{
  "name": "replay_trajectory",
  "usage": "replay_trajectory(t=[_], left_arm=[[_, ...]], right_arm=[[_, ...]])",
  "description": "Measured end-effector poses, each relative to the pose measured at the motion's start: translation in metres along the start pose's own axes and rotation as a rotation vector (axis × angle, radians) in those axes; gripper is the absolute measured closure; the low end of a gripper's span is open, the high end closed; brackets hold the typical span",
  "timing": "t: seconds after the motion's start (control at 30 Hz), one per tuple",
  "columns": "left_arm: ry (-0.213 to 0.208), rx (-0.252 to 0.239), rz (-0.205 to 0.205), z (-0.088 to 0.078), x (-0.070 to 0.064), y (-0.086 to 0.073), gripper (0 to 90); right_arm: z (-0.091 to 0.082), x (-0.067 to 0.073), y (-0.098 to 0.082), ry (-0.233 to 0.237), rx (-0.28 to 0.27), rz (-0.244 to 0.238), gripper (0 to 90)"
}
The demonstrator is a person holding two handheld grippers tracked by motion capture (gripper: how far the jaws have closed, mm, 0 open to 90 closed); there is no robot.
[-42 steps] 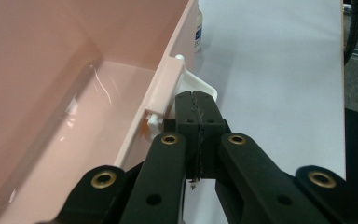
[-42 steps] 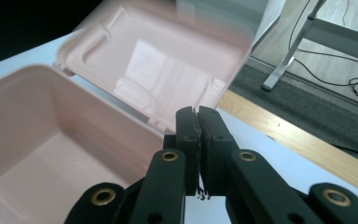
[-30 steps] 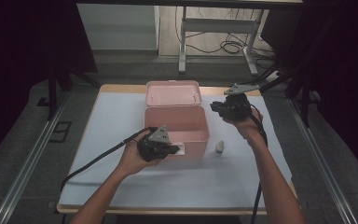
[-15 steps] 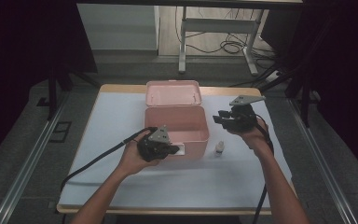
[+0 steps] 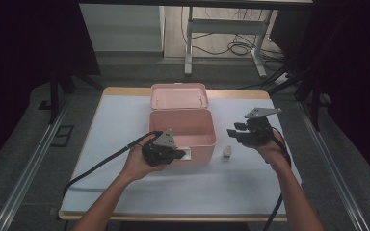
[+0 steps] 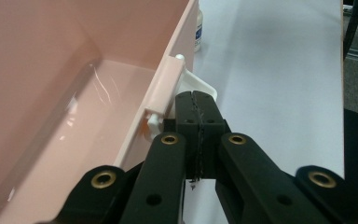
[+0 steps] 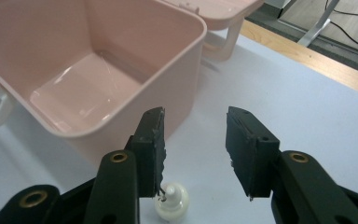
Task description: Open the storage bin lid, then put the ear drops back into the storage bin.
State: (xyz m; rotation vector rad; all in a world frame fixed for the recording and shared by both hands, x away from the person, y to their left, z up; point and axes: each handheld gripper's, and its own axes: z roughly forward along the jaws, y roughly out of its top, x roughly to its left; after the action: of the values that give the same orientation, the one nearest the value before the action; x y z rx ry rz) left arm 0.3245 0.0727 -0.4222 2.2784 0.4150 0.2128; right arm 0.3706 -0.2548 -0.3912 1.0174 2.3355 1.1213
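Right gripper (image 5: 243, 134) has dropped, jaws apart, seemingly above small bottle (image 5: 227, 153).

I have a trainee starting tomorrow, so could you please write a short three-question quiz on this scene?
1. True or false: the pink box on the table is open.
2. Which gripper is shut at the box's front latch: A) left gripper B) right gripper?
3. What small item stands on the table right of the box?

Key: 1 true, with its lid lying behind it. 2 A. 3 a small white bottle.
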Motion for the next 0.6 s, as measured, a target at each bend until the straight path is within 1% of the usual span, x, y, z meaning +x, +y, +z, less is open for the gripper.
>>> replay_trajectory(t=[0.2, 0.4, 0.5, 0.6], left_arm=[[0.0, 0.0, -0.001, 0.0, 0.0, 0.0, 90.0], [0.001, 0.001, -0.001, 0.0, 0.0, 0.0, 90.0], [0.004, 0.0, -0.001, 0.0, -0.001, 0.0, 90.0], [0.002, 0.0, -0.002, 0.0, 0.0, 0.0, 90.0]], right_arm=[[-0.002, -0.002, -0.009, 0.005, 0.009, 0.01, 56.7], [-0.003, -0.005, -0.015, 0.015, 0.033, 0.021, 56.4], [-0.005, -0.005, -0.016, 0.019, 0.054, 0.022, 55.3], [-0.005, -0.003, -0.016, 0.024, 0.085, 0.011, 53.0]])
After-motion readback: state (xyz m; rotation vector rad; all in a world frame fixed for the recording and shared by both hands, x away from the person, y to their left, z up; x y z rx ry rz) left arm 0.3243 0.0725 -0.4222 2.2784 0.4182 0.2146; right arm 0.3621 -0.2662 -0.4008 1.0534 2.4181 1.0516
